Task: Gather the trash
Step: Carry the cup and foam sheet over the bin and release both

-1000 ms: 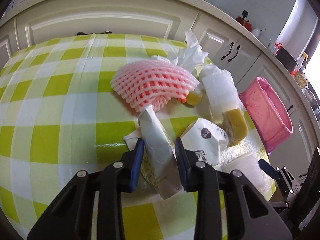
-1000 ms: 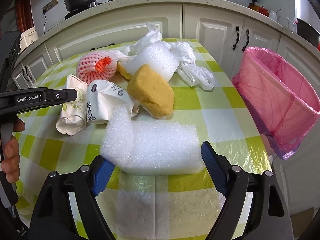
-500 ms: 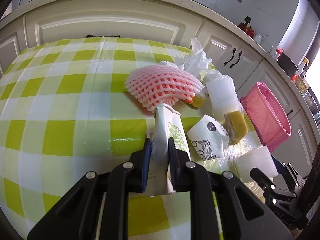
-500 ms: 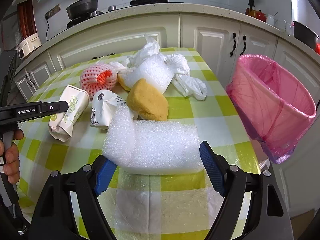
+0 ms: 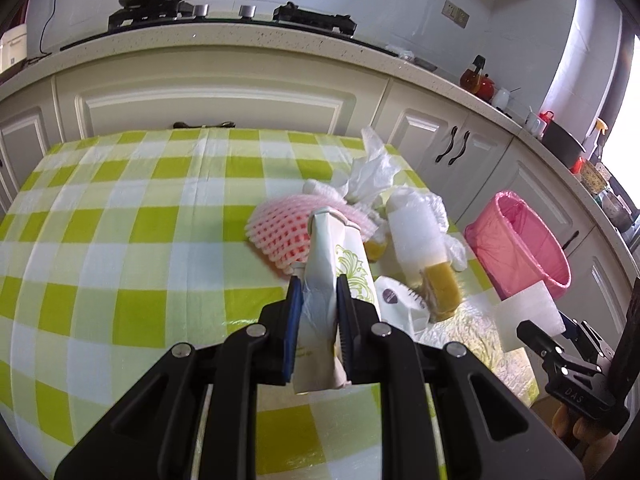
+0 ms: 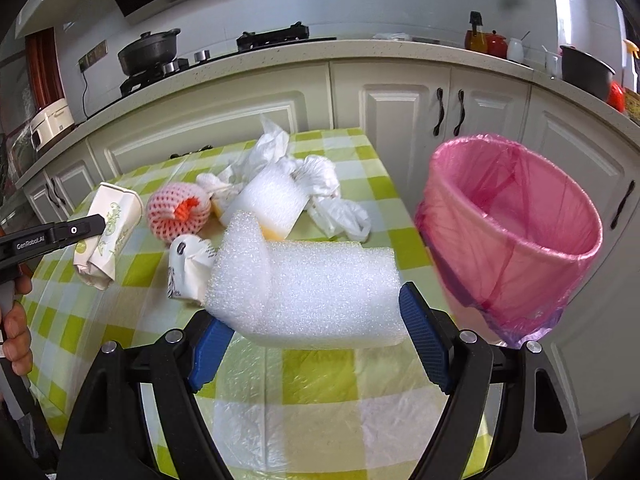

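Over the green-checked table (image 5: pixel 120 240) both grippers carry a load, and neither load has reached the bin. The left gripper (image 5: pixel 316 320) is clenched tight on a crushed paper cup (image 5: pixel 332 256) with a green leaf print, its blue pads pinching the flattened body so that the cup juts forward above the cloth. The right gripper (image 6: pixel 316 312) stands wide, its pads pressed against either end of a block of white foam wrap (image 6: pixel 312 292), which appears clear of the table. The pink-lined trash bin (image 6: pixel 512 232) stands beside the table's right edge, near the foam, and as far as its visible inside shows it holds nothing yet (the bottom is hidden).

Much is left on the cloth: a pink foam fruit net (image 6: pixel 178 212), a second crumpled paper cup (image 6: pixel 186 264), a yellow sponge (image 5: pixel 440 284), another white foam piece (image 6: pixel 272 200) and a heap of white plastic bags (image 6: pixel 320 188), all clustered near the far right corner.

By this reckoning the task is at an early stage: two items are grasped and none visibly binned. The foam looks set to be dropped first, being nearest the bin; the cup has farther to travel.
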